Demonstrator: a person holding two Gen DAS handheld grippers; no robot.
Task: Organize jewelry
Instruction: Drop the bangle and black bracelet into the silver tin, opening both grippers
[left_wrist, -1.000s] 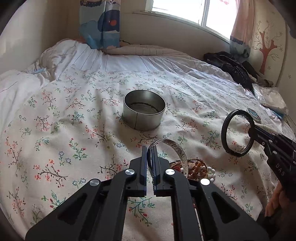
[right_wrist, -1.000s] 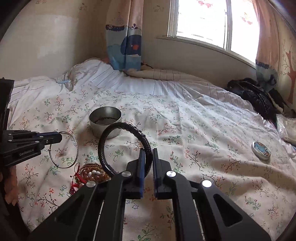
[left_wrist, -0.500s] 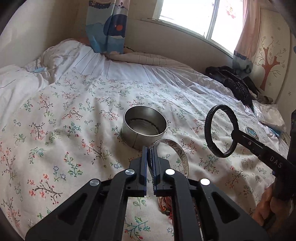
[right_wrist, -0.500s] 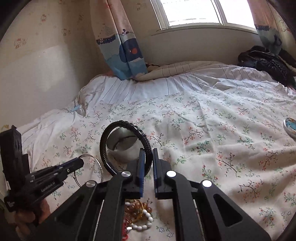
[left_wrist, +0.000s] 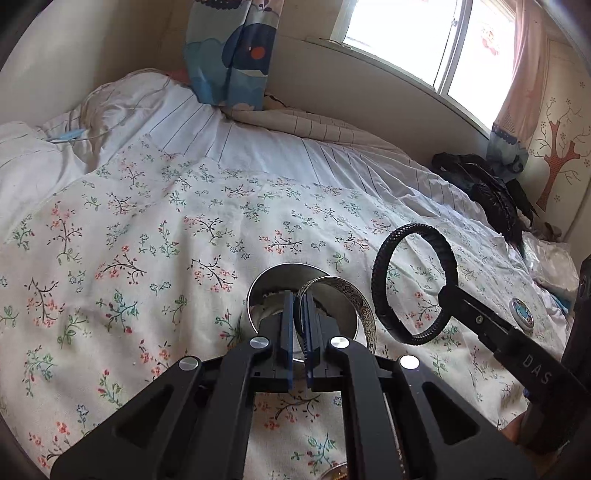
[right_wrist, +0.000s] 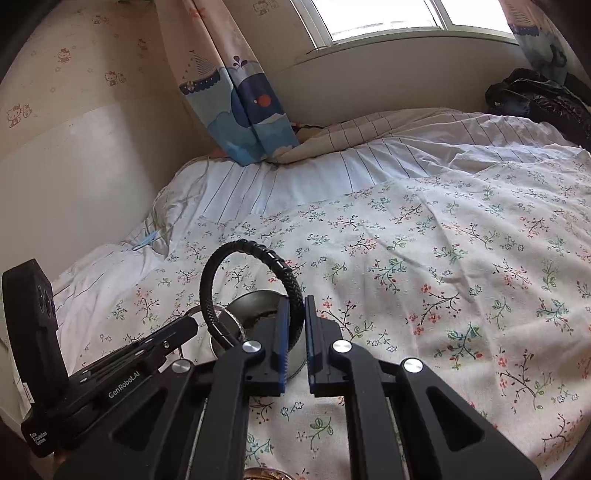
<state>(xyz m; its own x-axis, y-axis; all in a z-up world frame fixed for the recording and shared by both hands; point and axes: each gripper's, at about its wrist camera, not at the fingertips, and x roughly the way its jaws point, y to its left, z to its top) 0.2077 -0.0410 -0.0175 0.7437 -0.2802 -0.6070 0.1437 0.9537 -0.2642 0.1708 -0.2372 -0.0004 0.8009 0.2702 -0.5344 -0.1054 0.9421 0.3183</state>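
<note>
The left gripper (left_wrist: 299, 325) was clenched on the engraved silver bangle (left_wrist: 341, 299), holding it upright over the round metal tin (left_wrist: 275, 284) on the bed (left_wrist: 147, 236), probably for release into it. The right gripper (right_wrist: 295, 332) was clenched on the black braided bracelet (right_wrist: 255, 280), carried just beside the tin, apparently awaiting its turn. Only the left view showed the small lid (left_wrist: 521, 314) toward the bed's right edge; only the right view showed the bracelet's clasp end.
</note>
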